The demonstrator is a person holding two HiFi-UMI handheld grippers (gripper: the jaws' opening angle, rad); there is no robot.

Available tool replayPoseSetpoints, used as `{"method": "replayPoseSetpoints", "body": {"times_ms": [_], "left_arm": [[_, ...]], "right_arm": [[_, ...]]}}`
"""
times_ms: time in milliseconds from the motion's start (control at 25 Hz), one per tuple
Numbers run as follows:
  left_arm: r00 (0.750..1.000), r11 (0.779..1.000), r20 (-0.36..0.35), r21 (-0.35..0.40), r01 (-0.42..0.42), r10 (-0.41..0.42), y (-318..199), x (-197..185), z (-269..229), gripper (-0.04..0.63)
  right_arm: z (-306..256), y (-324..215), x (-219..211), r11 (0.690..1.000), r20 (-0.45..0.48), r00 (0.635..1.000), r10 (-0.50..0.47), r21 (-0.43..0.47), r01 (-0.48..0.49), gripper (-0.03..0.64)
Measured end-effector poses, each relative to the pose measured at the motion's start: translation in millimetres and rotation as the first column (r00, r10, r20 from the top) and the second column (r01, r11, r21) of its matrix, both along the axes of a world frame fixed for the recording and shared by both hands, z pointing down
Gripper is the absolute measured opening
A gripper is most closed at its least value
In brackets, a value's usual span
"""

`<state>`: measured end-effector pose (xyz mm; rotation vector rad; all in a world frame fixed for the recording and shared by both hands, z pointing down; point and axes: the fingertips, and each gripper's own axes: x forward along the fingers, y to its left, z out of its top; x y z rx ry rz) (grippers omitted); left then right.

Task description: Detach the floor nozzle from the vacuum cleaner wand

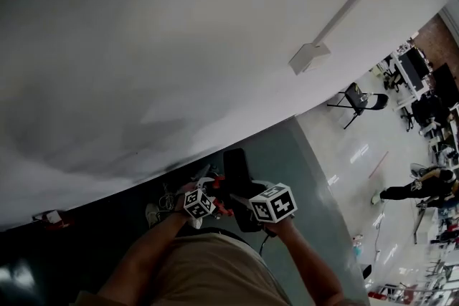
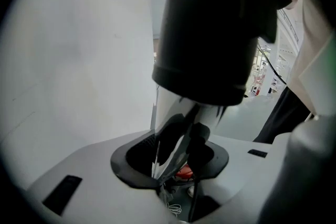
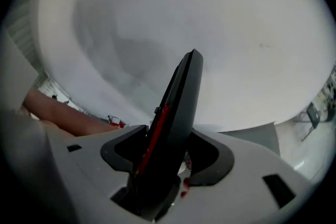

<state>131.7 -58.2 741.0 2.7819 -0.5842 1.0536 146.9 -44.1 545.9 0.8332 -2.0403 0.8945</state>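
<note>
We see the floor nozzle [image 3: 181,107] as a slim black slab with a red strip down one edge. It stands edge-on and leans to the right, its lower end clamped in the right gripper [image 3: 163,170]. The wand [image 2: 210,34] is a thick black tube with a pale section below it, and that section runs down into the left gripper [image 2: 176,165], which pinches it.

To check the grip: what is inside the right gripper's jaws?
A black part with a red stripe stands up between them and fills the right gripper. Its lower end is covered by the gripper's body.
</note>
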Motion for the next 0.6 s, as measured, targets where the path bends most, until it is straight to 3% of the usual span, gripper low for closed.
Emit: {"method": "replayPoseSetpoints", "body": {"times_ms": [120, 280, 360, 480, 600], "left_arm": [[1.000, 1.000, 0.009, -0.002, 0.026, -0.026, 1, -2, 0, 0.146], [0.999, 1.000, 0.021, 0.003, 0.030, -0.030, 2, -5, -2, 0.146], [0.999, 1.000, 0.030, 0.008, 0.030, -0.030, 3, -6, -1, 0.143], [0.999, 1.000, 0.047, 0.012, 0.015, -0.015, 7, -8, 0, 0.140], [0.998, 1.000, 0.057, 0.013, 0.018, -0.019, 10, -8, 1, 0.138]], "right_arm": [[-2, 3, -4, 0.973, -0.148, 0.969, -0.199, 0.087, 0.213, 0.250], [-9, 11, -14, 0.889, -0.284, 0.895, -0.343, 0.209, 0.407, 0.258], [-8, 15, -17, 0.871, -0.273, 0.894, -0.356, 0.250, 0.423, 0.258], [7, 19, -20, 0.899, -0.144, 0.930, -0.338, 0.243, 0.364, 0.246], [31, 25, -23, 0.902, -0.121, 0.919, -0.374, 0.183, 0.391, 0.273]]}}
